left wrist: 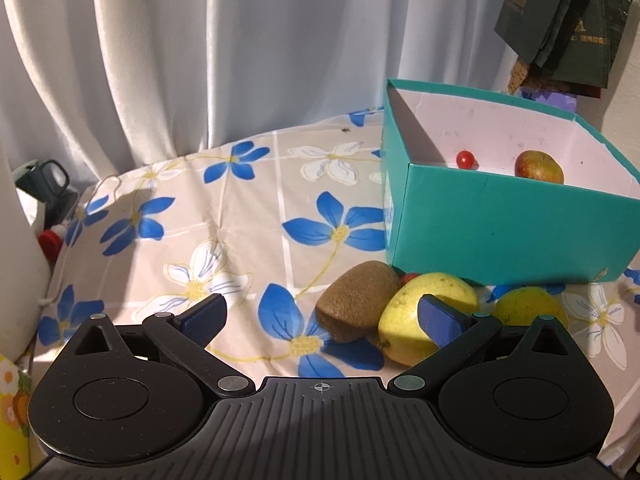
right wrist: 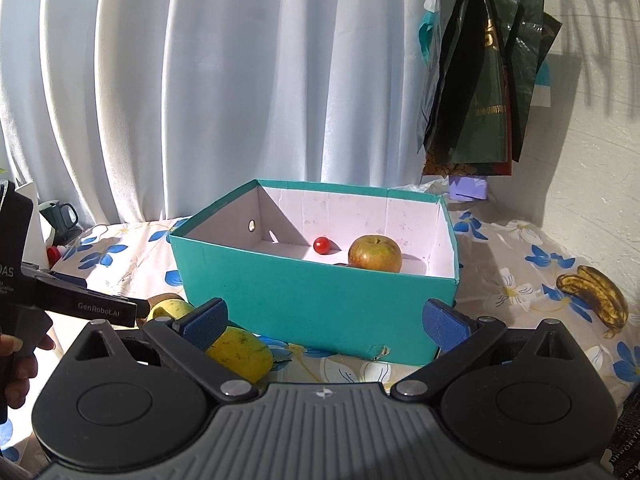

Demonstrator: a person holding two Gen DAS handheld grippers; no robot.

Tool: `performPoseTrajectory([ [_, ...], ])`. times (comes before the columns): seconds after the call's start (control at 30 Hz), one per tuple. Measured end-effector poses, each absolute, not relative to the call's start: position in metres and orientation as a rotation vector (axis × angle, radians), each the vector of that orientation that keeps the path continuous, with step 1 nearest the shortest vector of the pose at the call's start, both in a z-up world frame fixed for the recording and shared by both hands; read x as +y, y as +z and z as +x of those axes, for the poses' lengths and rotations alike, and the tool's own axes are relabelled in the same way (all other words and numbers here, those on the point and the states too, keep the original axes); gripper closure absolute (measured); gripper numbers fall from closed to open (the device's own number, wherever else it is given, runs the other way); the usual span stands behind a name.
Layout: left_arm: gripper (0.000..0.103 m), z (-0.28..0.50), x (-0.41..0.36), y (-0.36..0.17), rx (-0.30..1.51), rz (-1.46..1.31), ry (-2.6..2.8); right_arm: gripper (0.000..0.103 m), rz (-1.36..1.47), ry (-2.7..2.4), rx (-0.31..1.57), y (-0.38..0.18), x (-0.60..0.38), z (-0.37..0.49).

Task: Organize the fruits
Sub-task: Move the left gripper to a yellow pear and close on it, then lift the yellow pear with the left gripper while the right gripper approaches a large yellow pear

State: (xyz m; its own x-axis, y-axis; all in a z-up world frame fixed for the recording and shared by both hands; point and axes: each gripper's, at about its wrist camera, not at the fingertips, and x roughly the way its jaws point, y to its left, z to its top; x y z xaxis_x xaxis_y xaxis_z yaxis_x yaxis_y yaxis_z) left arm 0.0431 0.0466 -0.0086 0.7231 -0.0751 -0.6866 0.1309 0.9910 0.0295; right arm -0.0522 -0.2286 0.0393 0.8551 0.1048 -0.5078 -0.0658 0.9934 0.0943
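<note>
- Left gripper (left wrist: pixel 320 318): jaws spread wide, nothing between them; low over the flowered tablecloth (left wrist: pixel 224 216), facing the loose fruit.
- Right gripper (right wrist: pixel 326 320): jaws likewise apart and empty; faces the teal box (right wrist: pixel 320 296).
- In the box: apple (right wrist: pixel 375 253) and a small red fruit (right wrist: pixel 321 245), probably a cherry tomato, too small to confirm.
- Outside, against the box front: kiwi (left wrist: pixel 358 300) touching a yellow fruit (left wrist: pixel 404 316); second yellow fruit (left wrist: pixel 520 306) just beside. Spotted bananas (right wrist: pixel 596 296) well apart, right of box.
- Likely step: pick the kiwi with the left gripper.
- Advice: centre the jaws on the kiwi alone, clear of its yellow neighbour; close gently; lift above the rim before release.
</note>
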Motion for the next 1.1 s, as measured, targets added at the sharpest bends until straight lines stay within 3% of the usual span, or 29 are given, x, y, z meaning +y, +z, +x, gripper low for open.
performPoseTrajectory([
  [0.4, 0.002, 0.039, 0.007, -0.016, 0.733, 0.136, -0.358, 0.000, 0.069, 0.053, 0.557, 0.037, -0.230, -0.042],
  [0.5, 0.025, 0.046, 0.003, -0.024, 0.777, 0.151, -0.367, 0.000, 0.070, 0.044, 0.565, 0.036, -0.230, -0.039],
  [0.53, 0.026, 0.048, 0.003, -0.027, 0.797, 0.152, -0.368, 0.000, 0.071, 0.041, 0.568, 0.035, -0.230, -0.037],
  [1.1, 0.022, 0.048, -0.014, -0.035, 0.789, 0.248, -0.377, 0.000, 0.065, 0.032, 0.598, 0.030, -0.229, -0.022],
])
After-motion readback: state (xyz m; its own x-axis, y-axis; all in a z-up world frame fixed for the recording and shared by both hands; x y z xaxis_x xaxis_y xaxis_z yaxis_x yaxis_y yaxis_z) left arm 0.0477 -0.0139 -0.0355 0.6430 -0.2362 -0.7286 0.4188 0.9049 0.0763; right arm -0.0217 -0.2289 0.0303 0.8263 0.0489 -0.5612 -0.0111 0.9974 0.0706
